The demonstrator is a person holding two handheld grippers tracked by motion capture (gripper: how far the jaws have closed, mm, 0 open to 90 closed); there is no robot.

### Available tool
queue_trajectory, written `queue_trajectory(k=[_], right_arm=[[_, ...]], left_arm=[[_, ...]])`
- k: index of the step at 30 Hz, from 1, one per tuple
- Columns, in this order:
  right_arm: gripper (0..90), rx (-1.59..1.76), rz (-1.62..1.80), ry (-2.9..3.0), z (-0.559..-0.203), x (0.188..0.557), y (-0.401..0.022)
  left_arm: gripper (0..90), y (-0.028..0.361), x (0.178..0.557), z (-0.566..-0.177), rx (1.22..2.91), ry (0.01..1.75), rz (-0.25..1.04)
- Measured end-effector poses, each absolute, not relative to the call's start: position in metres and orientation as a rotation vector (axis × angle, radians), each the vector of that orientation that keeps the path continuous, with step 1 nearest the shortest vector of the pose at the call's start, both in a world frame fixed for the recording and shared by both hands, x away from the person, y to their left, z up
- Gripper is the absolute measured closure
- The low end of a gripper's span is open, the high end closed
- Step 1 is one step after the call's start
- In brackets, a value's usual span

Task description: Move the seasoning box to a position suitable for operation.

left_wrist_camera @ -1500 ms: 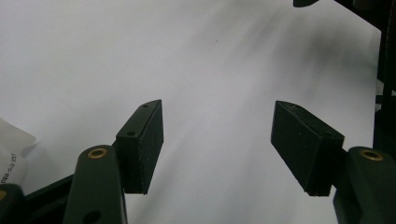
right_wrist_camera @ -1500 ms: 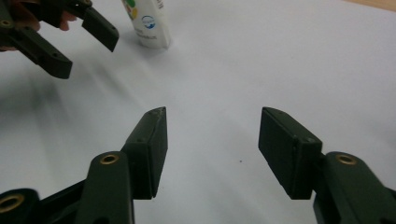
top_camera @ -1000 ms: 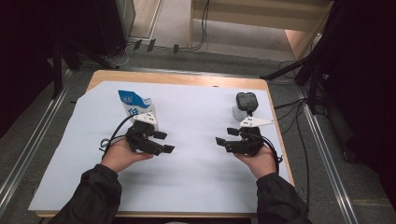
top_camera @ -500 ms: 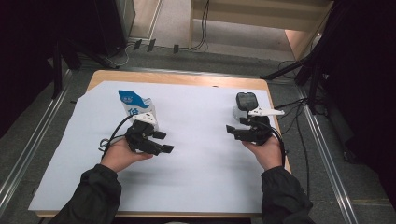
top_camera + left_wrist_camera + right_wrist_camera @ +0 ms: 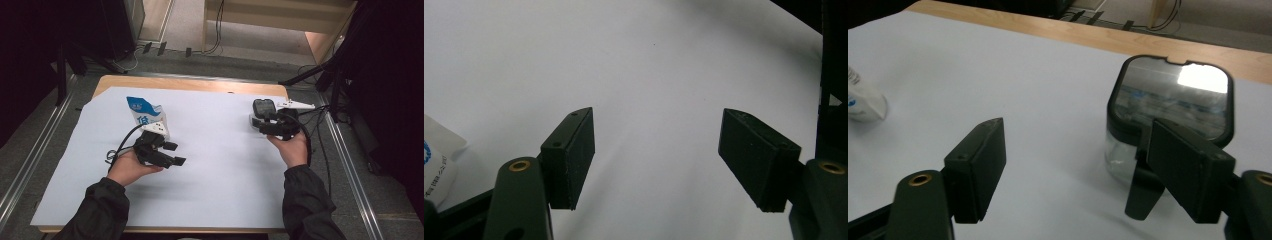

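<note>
Presently: right gripper (image 5: 1075,165), jaws wide and just been opening, nothing between them; clear square container with a glossy black lid (image 5: 1170,107) just beside its right jaw, on the white paper sheet (image 5: 220,165). Left gripper (image 5: 659,160), jaws wide, empty; blue-and-white pouch (image 5: 146,116) near it.

The left gripper (image 5: 656,160) hung over a plain white paper sheet (image 5: 649,65), its two black block-shaped jaws standing well apart with nothing but bare sheet between them. At the left edge lay a corner of a white pouch with blue print (image 5: 436,165). Dark equipment edged the right side.
</note>
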State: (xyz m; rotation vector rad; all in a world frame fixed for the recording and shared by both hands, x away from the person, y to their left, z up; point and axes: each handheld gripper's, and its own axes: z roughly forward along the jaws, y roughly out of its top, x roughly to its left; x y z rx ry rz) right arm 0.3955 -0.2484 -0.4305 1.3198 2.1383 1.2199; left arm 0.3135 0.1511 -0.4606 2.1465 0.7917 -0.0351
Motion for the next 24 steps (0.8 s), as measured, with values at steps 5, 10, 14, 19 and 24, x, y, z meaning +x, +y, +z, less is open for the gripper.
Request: queue_trajectory(k=[5,10,14,19,24], right_arm=[[16.7,1.357,1.188,2.084,-0.426,0.409,-0.253],[15.3,1.419,1.144,2.032,-0.430,0.425,-0.257],[15.3,1.429,1.107,2.002,-0.436,0.434,-0.255],[15.3,1.464,1.078,1.983,-0.442,0.445,-0.255],[13.7,1.504,1.076,1.978,-0.453,0.454,-0.252]], left_arm=[[31.4,0.151,0.310,-0.462,2.150,0.796,-0.027],[31.2,0.152,0.306,-0.463,2.154,0.808,-0.022],[31.0,0.154,0.303,-0.464,2.156,0.816,-0.018],[30.8,0.156,0.300,-0.465,2.150,0.827,-0.012],[30.8,0.158,0.297,-0.467,2.153,0.835,-0.008]])
